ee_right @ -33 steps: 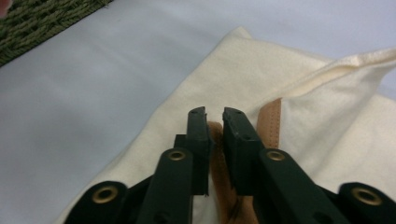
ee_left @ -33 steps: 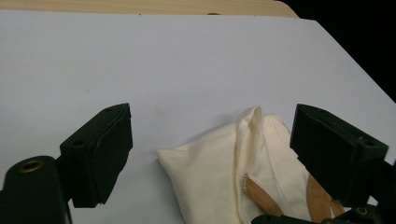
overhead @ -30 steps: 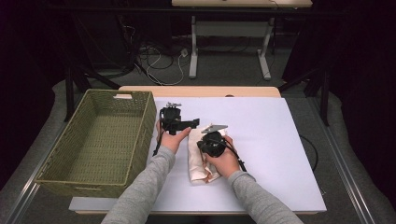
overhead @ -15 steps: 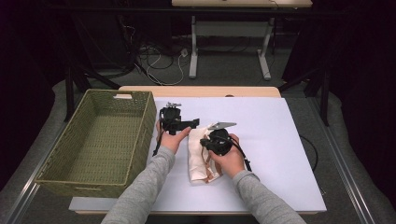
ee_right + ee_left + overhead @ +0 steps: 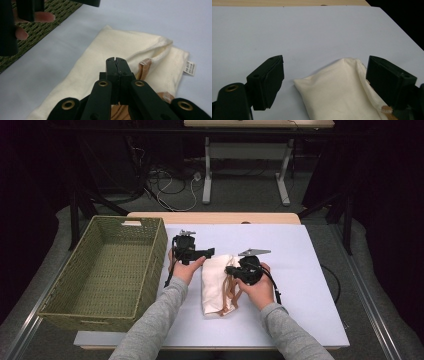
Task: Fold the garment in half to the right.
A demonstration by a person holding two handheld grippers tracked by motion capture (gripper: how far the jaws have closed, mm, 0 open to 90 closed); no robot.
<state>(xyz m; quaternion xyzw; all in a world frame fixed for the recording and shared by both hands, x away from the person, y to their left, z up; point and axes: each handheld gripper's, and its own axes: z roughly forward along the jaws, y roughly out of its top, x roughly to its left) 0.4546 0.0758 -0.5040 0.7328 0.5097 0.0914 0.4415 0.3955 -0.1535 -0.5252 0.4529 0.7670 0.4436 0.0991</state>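
Handling the folded cream garment on the bench beside the basket, we judge it light and limp; the left hand-held gripper gapes over its corner, the right hand-held gripper is closed empty, so pinch the stitched hem.

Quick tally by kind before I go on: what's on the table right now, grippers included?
Folded cream cloth: 1
Green woven basket: 1
Grippers: 2, the left gripper with jaws open, the right gripper with jaws shut over the cloth
Total: 4
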